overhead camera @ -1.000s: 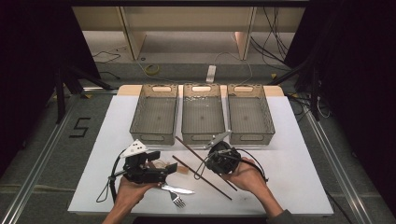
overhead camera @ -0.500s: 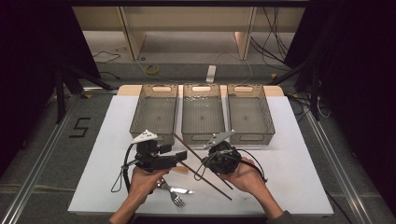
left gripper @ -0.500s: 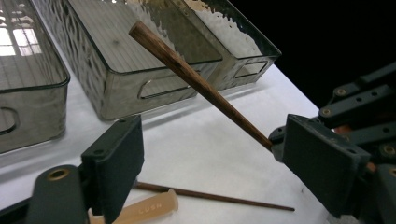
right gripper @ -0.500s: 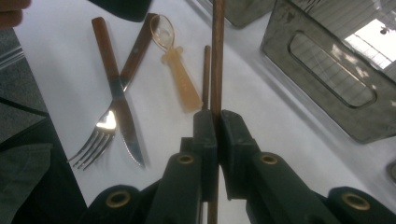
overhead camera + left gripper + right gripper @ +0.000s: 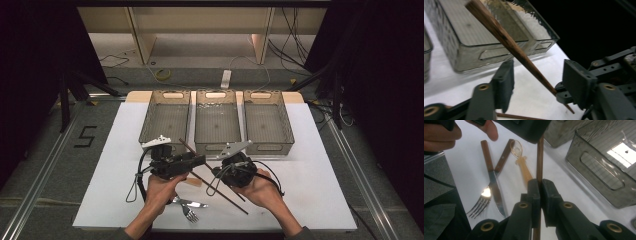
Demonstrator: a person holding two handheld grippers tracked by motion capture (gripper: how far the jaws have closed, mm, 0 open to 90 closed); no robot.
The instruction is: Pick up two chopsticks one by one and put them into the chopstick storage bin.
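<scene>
brown chopstick (image 5: pixel 509 43), black jaws, white table (image 5: pixel 320 190)

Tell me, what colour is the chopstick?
Dark brown wood, clearest in the left gripper view: chopstick.

High view overhead; gripper views close, perhaps sharing chopstick (image 5: pixel 509 45).

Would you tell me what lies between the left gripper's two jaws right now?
In the left gripper view, a brown wooden chopstick runs slantwise through the gap of the left gripper; its jaws have just been closing, yet neither pad touches it.
</scene>
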